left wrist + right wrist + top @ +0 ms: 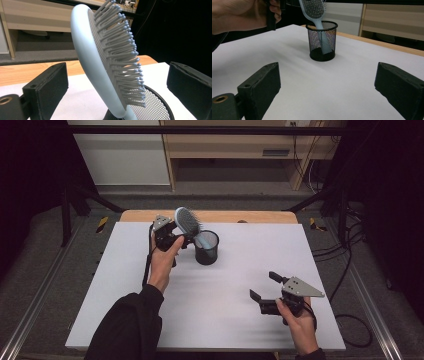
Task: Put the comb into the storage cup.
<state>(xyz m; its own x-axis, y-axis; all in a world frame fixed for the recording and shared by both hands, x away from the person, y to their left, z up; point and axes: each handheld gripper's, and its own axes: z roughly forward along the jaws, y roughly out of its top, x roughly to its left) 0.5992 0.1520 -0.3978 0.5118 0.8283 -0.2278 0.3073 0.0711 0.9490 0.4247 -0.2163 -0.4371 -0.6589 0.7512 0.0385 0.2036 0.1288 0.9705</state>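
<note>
Hairbrush (313, 11) is standing handle-down in the mesh cup (322, 41), leaning, per the right gripper view. Left gripper (117, 82) is straddling its head, jaws released; right gripper (265, 287) is idling, jaws spread.

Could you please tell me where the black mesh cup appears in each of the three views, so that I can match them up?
High view: the black mesh cup stands on the white table, just right of the left gripper.
Left gripper view: its rim shows at the bottom edge, right of centre.
Right gripper view: it stands upper centre.
Shared landmark: the pale blue hairbrush, handle down in the cup.
</note>
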